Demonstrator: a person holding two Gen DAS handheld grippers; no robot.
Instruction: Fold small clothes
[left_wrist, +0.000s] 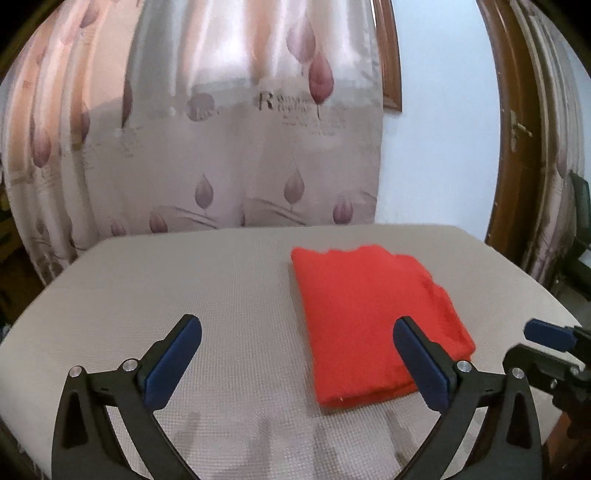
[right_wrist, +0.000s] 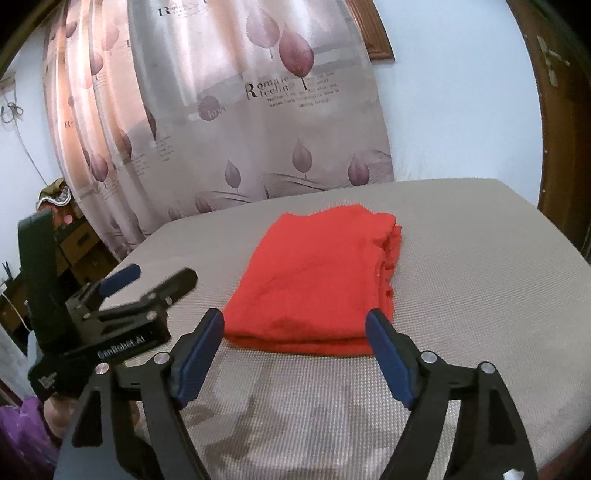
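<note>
A red garment (left_wrist: 373, 317) lies folded in a neat rectangle on the beige textured table (left_wrist: 184, 280). It also shows in the right wrist view (right_wrist: 317, 280). My left gripper (left_wrist: 297, 332) is open and empty, hovering above the table with its right finger (left_wrist: 421, 362) over the garment's near right corner. My right gripper (right_wrist: 295, 328) is open and empty, just short of the garment's near edge. The left gripper (right_wrist: 147, 282) shows at the left of the right wrist view; the right gripper (left_wrist: 546, 334) shows at the right edge of the left wrist view.
A leaf-print curtain (left_wrist: 221, 129) hangs behind the table. A blue wall and a brown wooden door frame (left_wrist: 506, 147) stand at the right. Wooden drawers (right_wrist: 79, 243) sit left of the table (right_wrist: 461, 258).
</note>
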